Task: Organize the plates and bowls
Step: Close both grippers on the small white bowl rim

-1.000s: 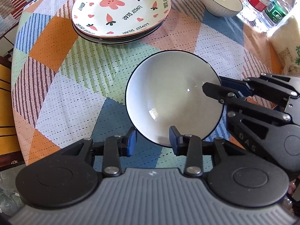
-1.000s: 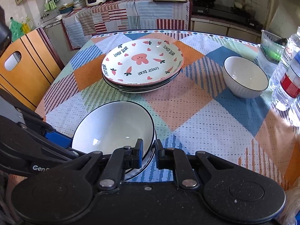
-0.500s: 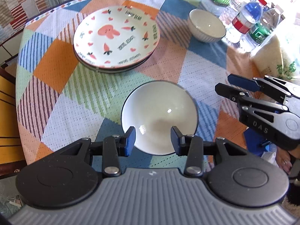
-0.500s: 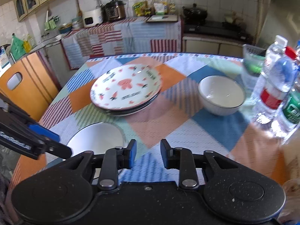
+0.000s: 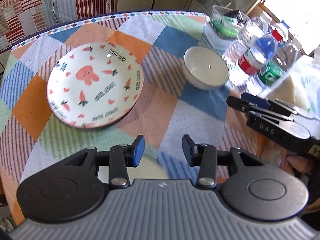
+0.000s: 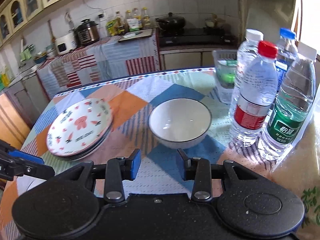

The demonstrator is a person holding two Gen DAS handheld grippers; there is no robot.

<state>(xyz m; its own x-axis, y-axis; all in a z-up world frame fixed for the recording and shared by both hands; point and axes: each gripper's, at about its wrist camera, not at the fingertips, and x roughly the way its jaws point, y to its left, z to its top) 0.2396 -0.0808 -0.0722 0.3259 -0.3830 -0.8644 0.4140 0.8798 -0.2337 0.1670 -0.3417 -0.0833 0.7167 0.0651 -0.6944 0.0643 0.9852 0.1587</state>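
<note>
A stack of bunny-and-carrot plates lies left of the table's centre. A small white bowl with a dark rim stands to its right, near the bottles. Only a white sliver of a larger white bowl shows, the rest hidden under my left gripper, which hovers open and empty above the cloth. My right gripper points at the small bowl from just in front of it. Its jaws are opening with nothing between them. In the left wrist view it shows at the right.
Several water bottles stand in a cluster at the right, with a clear tub of green items behind them. A pale sack lies at the right edge. The table's far edge faces a kitchen counter.
The right gripper has opened, left the large bowl's rim and swung right toward the small bowl. The left gripper has risen and tilted up, so the large bowl slipped under its fingers.
</note>
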